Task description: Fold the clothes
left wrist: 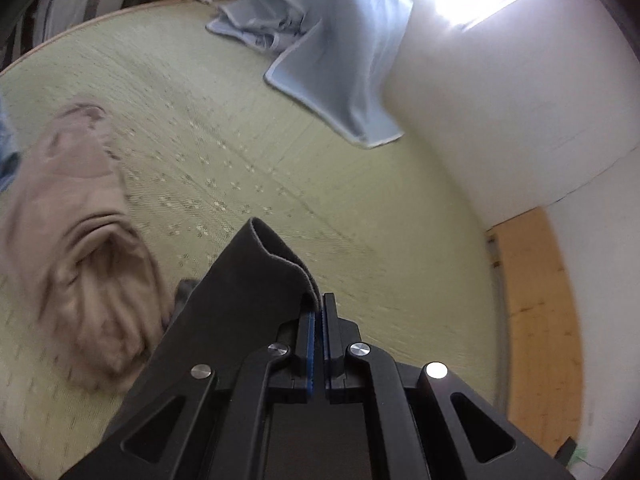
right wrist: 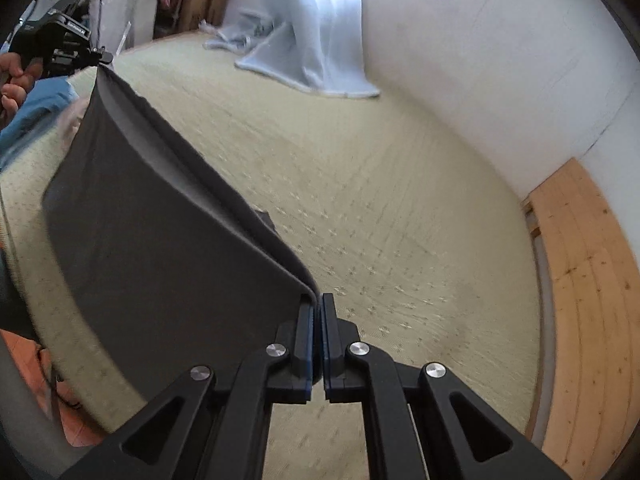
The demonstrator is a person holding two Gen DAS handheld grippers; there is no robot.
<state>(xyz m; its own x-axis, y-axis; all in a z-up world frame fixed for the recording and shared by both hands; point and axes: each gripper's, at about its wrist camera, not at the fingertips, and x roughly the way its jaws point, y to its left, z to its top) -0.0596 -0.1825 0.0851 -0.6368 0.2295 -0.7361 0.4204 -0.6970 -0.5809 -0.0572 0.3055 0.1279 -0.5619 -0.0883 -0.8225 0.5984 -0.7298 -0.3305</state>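
Note:
A dark grey garment [right wrist: 160, 248] hangs stretched in the air above a pale green mat [right wrist: 400, 208]. My right gripper [right wrist: 319, 300] is shut on its near corner. My left gripper [right wrist: 106, 56] appears at the far upper left of the right wrist view, held in a hand [right wrist: 16, 76] and shut on the cloth's other corner. Seen from the left wrist, the left gripper [left wrist: 319, 300] pinches the same dark grey garment [left wrist: 240, 300], whose folded edge curls up ahead of the fingers. A crumpled beige garment [left wrist: 80, 248] lies on the mat [left wrist: 280, 140] to the left.
A light blue blanket [left wrist: 340, 48] is draped against the white wall [left wrist: 500, 100] at the back of the mat. Bare wooden floor [right wrist: 580, 280] runs along the right edge. Boxes and stacked items [right wrist: 132, 8] stand at the far left. A blue cloth [right wrist: 36, 112] lies near the hand.

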